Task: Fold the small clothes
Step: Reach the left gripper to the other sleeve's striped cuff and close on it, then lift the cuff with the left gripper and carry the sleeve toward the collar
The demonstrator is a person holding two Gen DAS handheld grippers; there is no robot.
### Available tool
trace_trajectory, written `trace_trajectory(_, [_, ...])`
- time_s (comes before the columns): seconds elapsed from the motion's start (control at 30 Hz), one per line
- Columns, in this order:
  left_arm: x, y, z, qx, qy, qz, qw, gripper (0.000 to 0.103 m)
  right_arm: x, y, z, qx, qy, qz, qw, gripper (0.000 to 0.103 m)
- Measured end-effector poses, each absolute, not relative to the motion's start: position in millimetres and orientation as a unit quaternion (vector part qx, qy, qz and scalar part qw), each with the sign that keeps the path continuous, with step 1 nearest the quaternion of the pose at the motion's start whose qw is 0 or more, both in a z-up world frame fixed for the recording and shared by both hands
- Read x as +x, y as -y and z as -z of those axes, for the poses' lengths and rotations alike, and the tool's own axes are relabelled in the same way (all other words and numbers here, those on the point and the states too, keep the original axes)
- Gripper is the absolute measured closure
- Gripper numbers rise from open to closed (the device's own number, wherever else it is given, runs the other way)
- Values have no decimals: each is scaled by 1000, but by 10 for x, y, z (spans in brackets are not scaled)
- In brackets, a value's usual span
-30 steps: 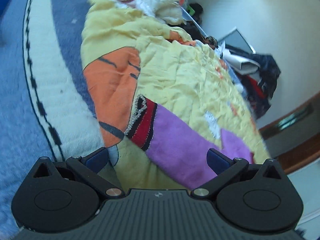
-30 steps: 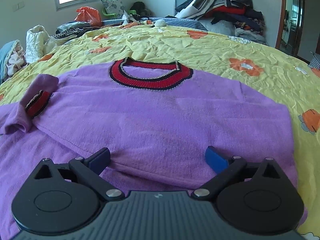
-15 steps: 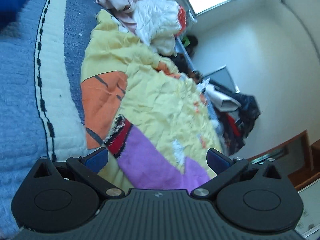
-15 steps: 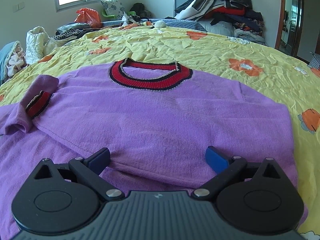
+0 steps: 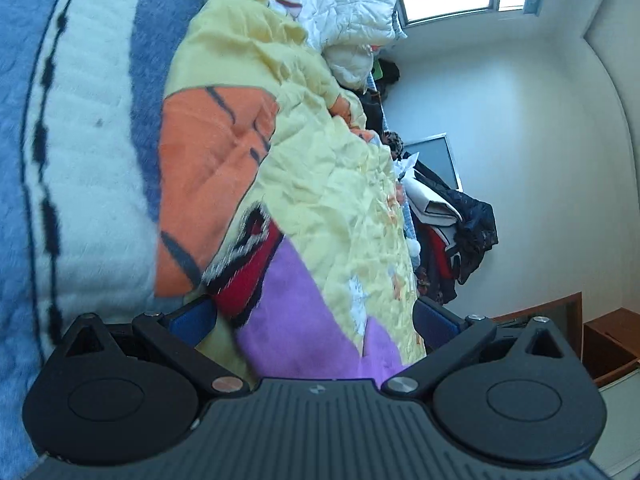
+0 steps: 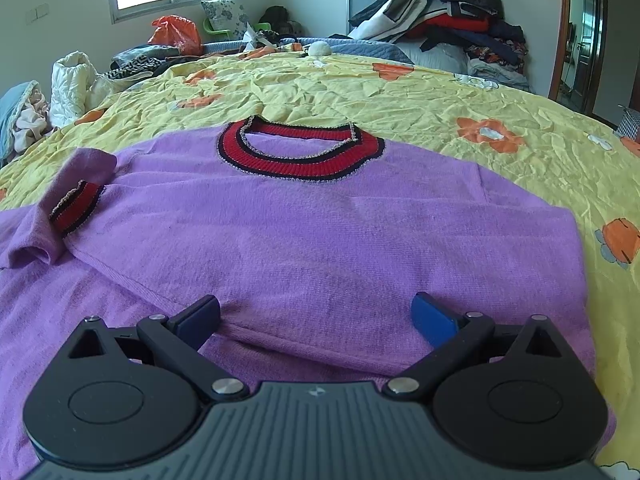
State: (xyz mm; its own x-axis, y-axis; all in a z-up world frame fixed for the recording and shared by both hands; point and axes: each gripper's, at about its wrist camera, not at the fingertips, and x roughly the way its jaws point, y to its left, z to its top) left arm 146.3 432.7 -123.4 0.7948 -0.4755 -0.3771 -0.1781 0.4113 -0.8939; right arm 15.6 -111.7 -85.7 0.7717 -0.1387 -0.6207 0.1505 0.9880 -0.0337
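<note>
Bed, yellow sheet [image 6: 400,96]: purple sweater [image 6: 320,240] partly folded, left sleeve [image 6: 76,196] in; hem fold remains. Both jaws wide, empty.

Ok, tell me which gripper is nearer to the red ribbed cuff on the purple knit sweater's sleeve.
Left. The left gripper is right at the red cuff, its fingers open around it. The right gripper sits at the sweater's lower body, the cuff well off.

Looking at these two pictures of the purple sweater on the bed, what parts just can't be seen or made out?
- Right wrist view: the purple sweater has its hem hidden behind the right tongs; its left side is cut off by the edge.
- Left wrist view: the red cuff is motion-blurred; most of the sweater lies behind the left tongs.
</note>
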Motion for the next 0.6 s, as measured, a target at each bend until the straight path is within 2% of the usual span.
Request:
trace_trajectory(0.1, [1519,-4355,1174,-538,-287,92,787,4,159,1119,859,8,-328,77,941,0])
trace_trajectory(0.17, [1605,-4348,1160,-537,-294,92,785,20,158,1118,860,8,-328,77,941,0])
trace_trajectory(0.23, [1697,-4312,1173,-531,-316,98,780,72,157,1119,861,8,-328,77,942,0])
trace_trajectory(0.3, [1756,-4268,1182,-514,-337,96,783,93,157,1120,862,8,-328,77,941,0])
trace_trajectory(0.33, [1760,-4262,1194,-511,-341,94,783,96,155,1121,862,7,-328,76,942,0])
trace_trajectory(0.6, [1664,-4452,1130,-485,-323,86,808,99,157,1126,860,8,-329,76,941,0])
